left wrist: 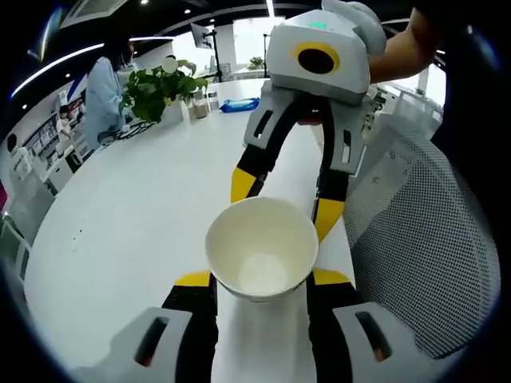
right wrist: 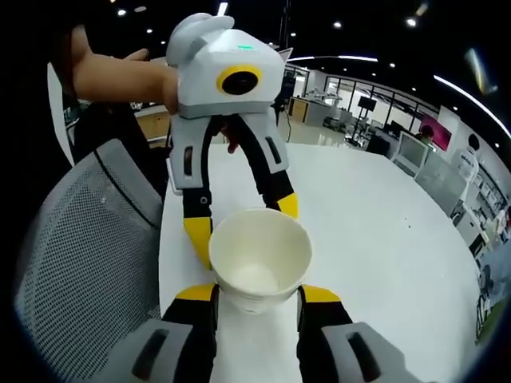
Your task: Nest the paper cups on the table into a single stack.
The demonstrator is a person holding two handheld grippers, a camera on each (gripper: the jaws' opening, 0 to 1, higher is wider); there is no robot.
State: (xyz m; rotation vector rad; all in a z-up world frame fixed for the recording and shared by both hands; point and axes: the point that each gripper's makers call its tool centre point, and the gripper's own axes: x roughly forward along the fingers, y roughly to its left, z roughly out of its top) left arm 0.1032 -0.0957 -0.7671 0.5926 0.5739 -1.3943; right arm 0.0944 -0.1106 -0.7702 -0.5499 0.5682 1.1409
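Item: paper cup (left wrist: 262, 249), white, upright, mouth open to the camera, interior bare. Position: above the white table (left wrist: 120, 231), between the yellow tips of both grippers.

Left gripper (left wrist: 262, 279): in the left gripper view its two jaws rise either side of the cup's lower wall, pressed against it, clamped on the cup. In the right gripper view the same tool (right wrist: 243, 223) comes in from beyond the cup, white-bodied, held by a hand (right wrist: 112, 76); its yellow tips reach to the cup's far rim.

Right gripper (right wrist: 257, 297): in the right gripper view its jaws flank the paper cup (right wrist: 259, 257) at the base, close against the wall; a firm clamp cannot be told. In the left gripper view it (left wrist: 287, 209) descends from beyond the cup, tips straddling the far rim.

Other entries, relative to the cup: grey mesh chair back (left wrist: 431, 239) just beside the table edge; potted plant (left wrist: 156, 88) well apart at the far end of the table; blue cloth (left wrist: 239, 104) near the plant; a person in light blue (left wrist: 102, 92) beyond the plant.
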